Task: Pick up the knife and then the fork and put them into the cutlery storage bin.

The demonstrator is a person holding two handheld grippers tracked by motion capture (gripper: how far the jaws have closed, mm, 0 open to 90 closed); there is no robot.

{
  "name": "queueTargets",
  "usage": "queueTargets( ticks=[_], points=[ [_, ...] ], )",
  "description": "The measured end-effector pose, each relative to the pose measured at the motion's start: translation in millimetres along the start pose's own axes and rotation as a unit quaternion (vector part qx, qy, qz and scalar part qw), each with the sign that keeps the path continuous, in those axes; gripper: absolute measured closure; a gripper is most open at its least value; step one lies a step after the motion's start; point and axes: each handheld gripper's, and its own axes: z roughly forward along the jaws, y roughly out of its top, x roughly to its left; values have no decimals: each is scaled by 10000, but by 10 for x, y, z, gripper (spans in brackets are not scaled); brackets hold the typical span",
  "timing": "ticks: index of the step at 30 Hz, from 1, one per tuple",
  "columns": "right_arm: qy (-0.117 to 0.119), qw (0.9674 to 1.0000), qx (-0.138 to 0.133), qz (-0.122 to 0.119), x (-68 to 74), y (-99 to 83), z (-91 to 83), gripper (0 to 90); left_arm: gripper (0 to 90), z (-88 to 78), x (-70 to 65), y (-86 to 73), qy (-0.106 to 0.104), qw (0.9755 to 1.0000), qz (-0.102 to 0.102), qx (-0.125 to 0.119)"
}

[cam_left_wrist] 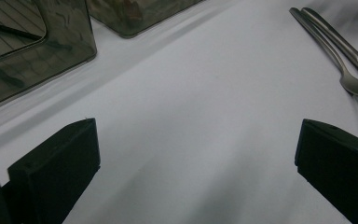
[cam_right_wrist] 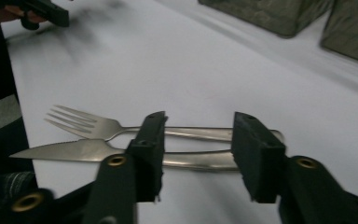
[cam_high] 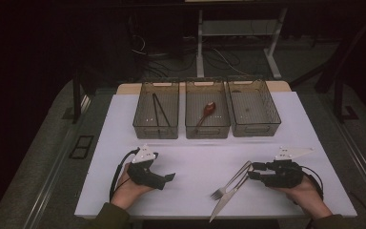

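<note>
Right gripper (cam_high: 251, 172) jaws half open over the handles of fork (cam_right_wrist: 121, 128) and knife (cam_right_wrist: 88, 151), near right on the table (cam_high: 195, 157); pads possibly not touching. Left gripper (cam_high: 169, 177) wide open, holding nothing.

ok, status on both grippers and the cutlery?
Left gripper open, empty, over bare sheet. Right gripper jaws straddle the handles of fork and knife, not clamped. Both lie flat on the table. Nothing in the way.

The left tool (cam_high: 169, 177) rests low in its hand, jaws spread wide; the right tool (cam_high: 250, 171) points leftward, jaws partly closed.
</note>
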Motion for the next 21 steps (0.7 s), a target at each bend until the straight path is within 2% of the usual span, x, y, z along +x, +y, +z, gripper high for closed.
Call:
queueTargets(
  ticks=[6,9,17,21],
  points=[
    [367,9992,142,-99,89,48,84,795,0,3,22,-6,29,10000,-10,28],
    [617,9976,234,-190,150,58,151,881,0,0,26,-6,36,10000,-8,28],
    [1044,9922,493,-475,326,62,302,887,0,2,16,-7,0,10000,-7,7],
    [1275,9879,636,-606,433,52,393,887,0,0,11,-2,-8,10000,-3,-11]
  ],
)
